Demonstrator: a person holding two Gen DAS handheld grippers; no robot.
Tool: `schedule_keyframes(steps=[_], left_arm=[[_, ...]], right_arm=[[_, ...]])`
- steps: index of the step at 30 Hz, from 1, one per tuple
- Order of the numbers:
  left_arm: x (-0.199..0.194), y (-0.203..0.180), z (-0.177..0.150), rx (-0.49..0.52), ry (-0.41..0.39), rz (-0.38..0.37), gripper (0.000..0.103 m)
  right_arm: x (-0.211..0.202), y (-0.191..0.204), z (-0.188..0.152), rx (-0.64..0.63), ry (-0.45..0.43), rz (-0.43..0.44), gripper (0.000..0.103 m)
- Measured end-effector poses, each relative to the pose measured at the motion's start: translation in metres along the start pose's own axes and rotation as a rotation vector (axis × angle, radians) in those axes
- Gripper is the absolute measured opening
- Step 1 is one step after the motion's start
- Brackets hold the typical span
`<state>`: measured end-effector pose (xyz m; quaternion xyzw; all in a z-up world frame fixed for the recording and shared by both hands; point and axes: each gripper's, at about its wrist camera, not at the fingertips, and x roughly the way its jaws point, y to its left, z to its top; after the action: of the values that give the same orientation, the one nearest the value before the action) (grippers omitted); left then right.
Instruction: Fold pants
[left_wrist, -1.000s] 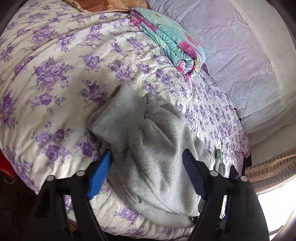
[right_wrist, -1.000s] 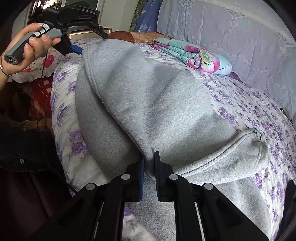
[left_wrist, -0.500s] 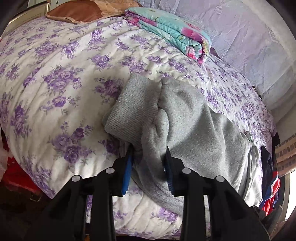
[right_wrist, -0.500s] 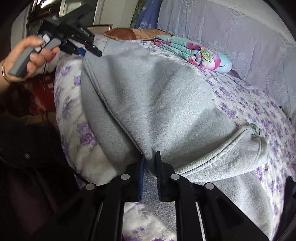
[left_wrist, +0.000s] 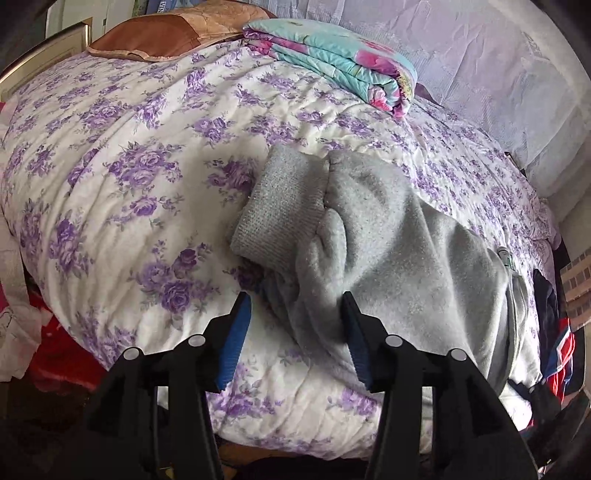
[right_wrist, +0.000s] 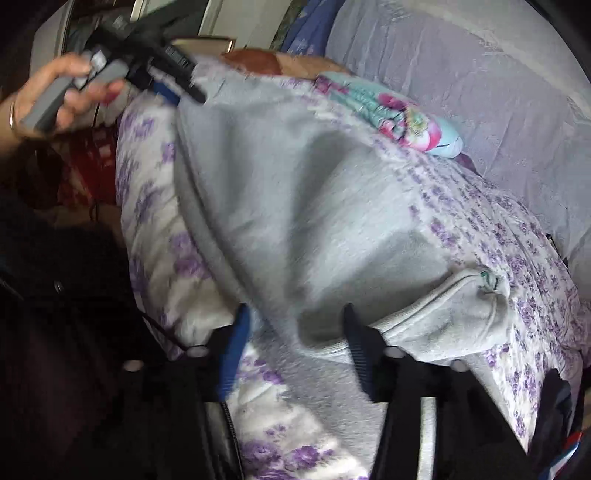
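Grey fleece pants (left_wrist: 399, 251) lie folded along the near edge of a bed; the ribbed cuffs (left_wrist: 284, 206) point away in the left wrist view. My left gripper (left_wrist: 295, 317) is open, its blue pads either side of the leg ends without pinching them. In the right wrist view the pants (right_wrist: 295, 206) stretch from the waistband (right_wrist: 454, 314) to the far end, where my left gripper (right_wrist: 173, 85) sits in a hand. My right gripper (right_wrist: 295, 328) is open, jaws wide around the fabric edge near the waistband. That view is blurred.
The bed has a white quilt with purple flowers (left_wrist: 129, 177). A folded turquoise and pink blanket (left_wrist: 340, 59) and a brown pillow (left_wrist: 159, 37) lie at the far side. A pale curtain (left_wrist: 498, 81) hangs behind. Dark and red clothes (left_wrist: 557, 332) lie at the right.
Both grippers have opened and let go of the pants. The left one was shut on the leg ends half a second ago; the right one was shut on the fabric near the waistband.
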<state>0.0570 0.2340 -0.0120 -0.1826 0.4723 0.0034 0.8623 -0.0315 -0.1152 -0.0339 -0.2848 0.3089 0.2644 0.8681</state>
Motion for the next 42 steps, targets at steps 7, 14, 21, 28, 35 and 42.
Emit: schedule_keyframes(steps=[7,14,21,28,35,42], left_arm=[[-0.065,-0.053,-0.001,0.156,-0.166,-0.072,0.054],[0.013,-0.102,-0.022,0.263,-0.012,-0.065,0.054],[0.028,-0.076,-0.03,0.241,0.008,-0.099,0.054],[0.03,-0.081,-0.033,0.252,0.001,-0.086,0.054],[0.029,-0.082,-0.033,0.257,0.019,-0.069,0.054],[0.027,-0.075,-0.034,0.229,0.012,-0.068,0.054]], right_arm=[[0.02,-0.158,0.041,0.473,0.085,-0.387,0.095],[0.167,-0.197,0.027,0.457,0.518,-0.54,0.068],[0.017,-0.2,-0.022,0.659,0.083,-0.539,0.02],[-0.072,-0.18,-0.216,1.209,-0.234,-0.325,0.039],[-0.086,-0.182,-0.233,1.263,-0.309,-0.203,0.073],[-0.096,-0.183,-0.213,1.174,-0.297,-0.165,0.015]])
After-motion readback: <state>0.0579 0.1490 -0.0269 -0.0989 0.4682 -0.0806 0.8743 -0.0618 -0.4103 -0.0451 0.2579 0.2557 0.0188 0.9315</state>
